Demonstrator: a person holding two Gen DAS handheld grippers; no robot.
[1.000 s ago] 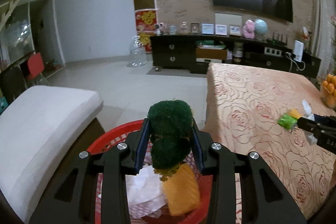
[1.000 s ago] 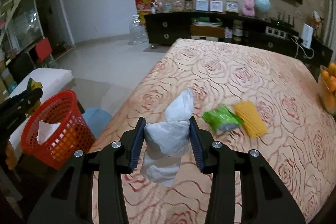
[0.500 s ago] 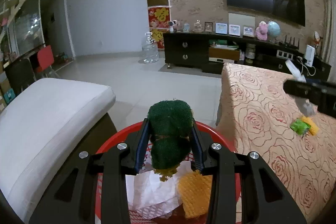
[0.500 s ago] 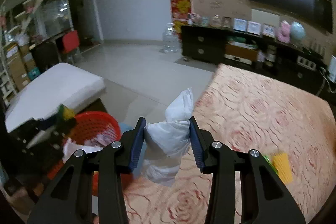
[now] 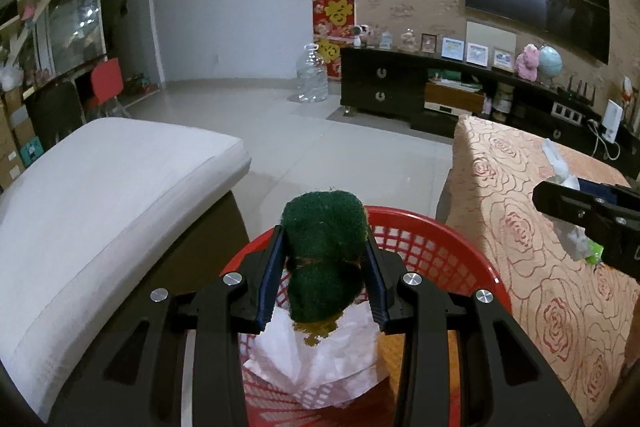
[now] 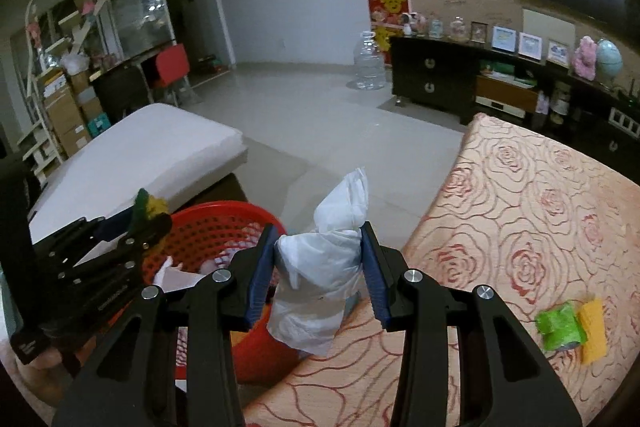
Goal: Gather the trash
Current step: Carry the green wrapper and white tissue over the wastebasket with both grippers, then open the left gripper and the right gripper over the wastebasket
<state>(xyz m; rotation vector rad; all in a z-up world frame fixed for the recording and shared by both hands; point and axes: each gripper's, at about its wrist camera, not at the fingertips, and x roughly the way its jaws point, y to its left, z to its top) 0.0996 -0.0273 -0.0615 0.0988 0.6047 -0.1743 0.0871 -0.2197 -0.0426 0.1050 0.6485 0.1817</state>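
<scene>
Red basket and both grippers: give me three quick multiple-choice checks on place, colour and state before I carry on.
1. Where does the red basket stand?
A. On the table
B. On the floor between the white cushioned seat and the table
C. On the TV cabinet

2. What colour is the wrapper lying beside the yellow sponge on the table?
A. Green
B. Blue
C. Red

3. What is the state of the left gripper?
A. Open and empty
B. Shut on a white bag
C. Shut on the green scouring pad

Answers:
1 B, the right wrist view shows the basket low beside the table edge, with the seat on its other side.
2 A, the right wrist view shows a bright green wrapper touching the sponge.
3 C, its pads press both sides of the pad above the basket; the white bag is in the right gripper.
</scene>
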